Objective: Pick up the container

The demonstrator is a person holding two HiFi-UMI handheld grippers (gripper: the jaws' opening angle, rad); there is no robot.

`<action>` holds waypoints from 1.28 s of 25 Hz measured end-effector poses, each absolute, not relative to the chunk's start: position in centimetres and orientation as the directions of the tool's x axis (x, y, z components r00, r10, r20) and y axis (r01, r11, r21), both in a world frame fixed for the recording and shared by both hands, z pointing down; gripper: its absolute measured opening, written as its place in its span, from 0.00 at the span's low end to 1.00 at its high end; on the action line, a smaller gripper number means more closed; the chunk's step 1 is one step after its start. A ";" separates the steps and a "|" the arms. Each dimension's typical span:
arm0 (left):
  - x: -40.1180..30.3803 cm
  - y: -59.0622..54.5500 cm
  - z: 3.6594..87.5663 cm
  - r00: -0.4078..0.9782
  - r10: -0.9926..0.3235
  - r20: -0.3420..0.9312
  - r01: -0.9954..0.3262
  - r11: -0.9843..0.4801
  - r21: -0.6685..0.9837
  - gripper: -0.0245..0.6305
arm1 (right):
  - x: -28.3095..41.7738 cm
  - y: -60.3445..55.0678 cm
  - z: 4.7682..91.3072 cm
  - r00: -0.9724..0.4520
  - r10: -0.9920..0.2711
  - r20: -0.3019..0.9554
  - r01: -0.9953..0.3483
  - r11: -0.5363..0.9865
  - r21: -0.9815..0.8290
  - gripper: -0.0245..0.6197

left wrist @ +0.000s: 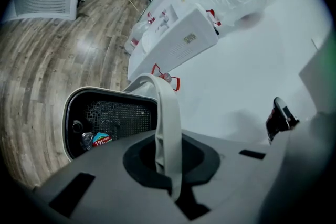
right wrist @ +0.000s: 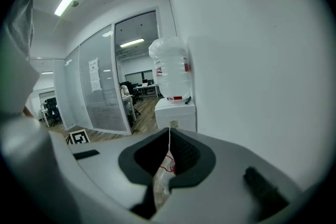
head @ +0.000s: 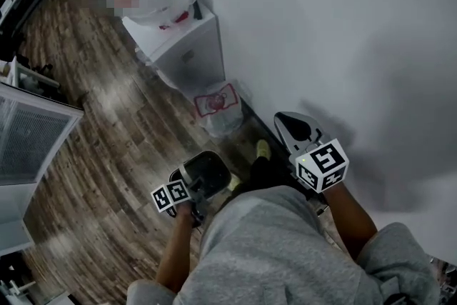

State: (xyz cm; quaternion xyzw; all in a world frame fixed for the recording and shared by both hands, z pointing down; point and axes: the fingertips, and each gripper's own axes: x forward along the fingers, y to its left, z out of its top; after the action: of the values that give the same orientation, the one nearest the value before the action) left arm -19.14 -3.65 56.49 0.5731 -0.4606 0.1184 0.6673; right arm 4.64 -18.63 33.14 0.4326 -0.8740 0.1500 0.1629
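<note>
Head view: wood-grain plank floor and a matt white wall. The left gripper is held low, close to the person's grey-sleeved body, with the bare forearm angled down. Right at it is the grey rounded-rectangular container with a dark mesh lining; can't tell whether it is clear of the floor. The right gripper is further forward, near the wall, with its marker cube facing up. A crinkled clear plastic bag with red print sits at the foot of a boxy white dispenser cabinet

Left gripper view: the left gripper has its jaws closed on a smooth pale arched strap handle. The handle rises from them and curves over to the container, which has a pale rim and fine dark mesh walls. A scrap of coloured wrapper lies inside

Right gripper view: the right gripper has its jaws almost together, pinching a thin crumpled strip of clear plastic film with red print. Beyond it a large clear water bottle stands on the cabinet
</note>
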 end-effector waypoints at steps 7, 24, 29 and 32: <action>-20.5 -2.8 55.8 0.524 -0.415 0.744 -0.670 0.338 0.660 0.06 | 5.1 -17.3 31.8 -0.551 -0.741 0.384 -0.825 0.552 -0.118 0.08; -21.2 -1.1 56.6 0.516 -0.423 0.745 -0.640 0.388 0.663 0.06 | 5.8 -16.1 31.4 -0.513 -0.780 0.359 -0.852 0.513 -0.104 0.08; -21.4 -0.8 56.7 0.517 -0.415 0.749 -0.647 0.384 0.659 0.06 | 5.9 -15.8 31.3 -0.504 -0.786 0.358 -0.858 0.504 -0.099 0.08; -21.4 -0.7 56.9 0.519 -0.417 0.746 -0.643 0.384 0.662 0.06 | 6.0 -15.6 31.4 -0.497 -0.789 0.360 -0.862 0.498 -0.099 0.08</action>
State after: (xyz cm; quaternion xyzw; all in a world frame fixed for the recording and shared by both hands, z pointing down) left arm -21.39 -0.73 56.88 0.5485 -0.4832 0.0834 0.6773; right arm 5.95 -15.57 31.36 0.4829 -0.8548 0.1340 0.1349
